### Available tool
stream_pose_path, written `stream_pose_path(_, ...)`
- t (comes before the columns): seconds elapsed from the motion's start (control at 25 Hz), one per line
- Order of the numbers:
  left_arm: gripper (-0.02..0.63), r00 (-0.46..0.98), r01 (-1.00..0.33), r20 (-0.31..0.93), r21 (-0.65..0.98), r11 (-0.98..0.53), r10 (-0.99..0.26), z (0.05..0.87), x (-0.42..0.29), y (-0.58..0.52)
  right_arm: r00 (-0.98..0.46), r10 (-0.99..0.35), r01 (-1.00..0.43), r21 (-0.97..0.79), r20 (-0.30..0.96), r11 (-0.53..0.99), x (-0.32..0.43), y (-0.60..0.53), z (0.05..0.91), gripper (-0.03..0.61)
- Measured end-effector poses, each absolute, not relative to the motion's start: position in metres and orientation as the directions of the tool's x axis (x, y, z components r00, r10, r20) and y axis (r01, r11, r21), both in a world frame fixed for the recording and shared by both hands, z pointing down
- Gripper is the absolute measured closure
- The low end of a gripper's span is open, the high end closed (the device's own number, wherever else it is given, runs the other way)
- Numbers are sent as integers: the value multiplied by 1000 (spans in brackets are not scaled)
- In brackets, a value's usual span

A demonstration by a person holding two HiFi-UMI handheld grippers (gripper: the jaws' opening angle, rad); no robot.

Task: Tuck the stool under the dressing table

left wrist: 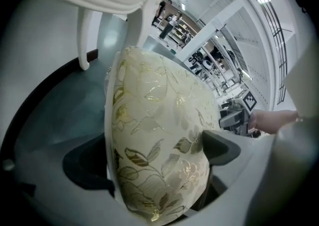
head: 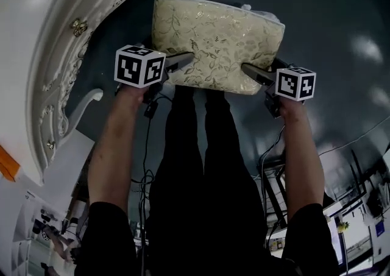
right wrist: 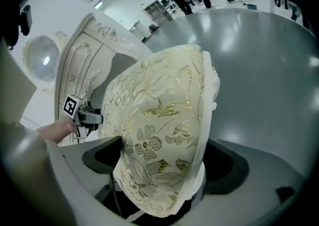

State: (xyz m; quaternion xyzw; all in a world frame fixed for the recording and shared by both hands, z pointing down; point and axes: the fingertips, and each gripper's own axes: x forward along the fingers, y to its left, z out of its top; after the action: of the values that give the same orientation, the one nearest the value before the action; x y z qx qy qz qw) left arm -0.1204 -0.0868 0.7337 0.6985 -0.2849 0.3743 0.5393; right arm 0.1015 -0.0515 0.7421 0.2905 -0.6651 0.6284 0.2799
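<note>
A stool with a cream, gold-leaf patterned cushion sits on the dark floor in front of me. My left gripper is shut on the near left corner of its seat. At the near right corner my right gripper is shut on the seat too. Cushion fills the gap between both pairs of jaws. The white carved dressing table stands to the left, with a curved leg near my left arm. The left gripper view has its leg beyond the stool.
Black cables hang from both grippers beside my legs. The right gripper view looks across open grey floor right of the stool, with people far off in the room. Desks and equipment lie at the lower right.
</note>
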Motion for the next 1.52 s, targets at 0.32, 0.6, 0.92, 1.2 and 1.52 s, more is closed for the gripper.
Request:
stream_pose_path(0.32,41,583,-786,813,564,-254,1,748,-115,-85,-653,-52,-757,-652,755,39,107,-48,750,86)
stream_pose_path(0.6,41,572,-791,820,561,-245,32,747,-115,-86,-660,-52,-751,-660,749,22,106,-46,750,86)
stream_pose_path(0.92,41,556,-821,830,540,-185,-46,732,-122,-80,-672,1,-736,-668,741,110,101,-62,739,86)
stream_pose_path(1.2,41,540,-817,841,510,-268,-47,719,-125,-74,-690,-77,-724,-687,720,63,95,-34,735,86)
stream_pose_path(1.52,40,636,-698,769,542,-468,-58,690,-113,-4,-591,-262,-790,-613,763,-4,95,78,697,86)
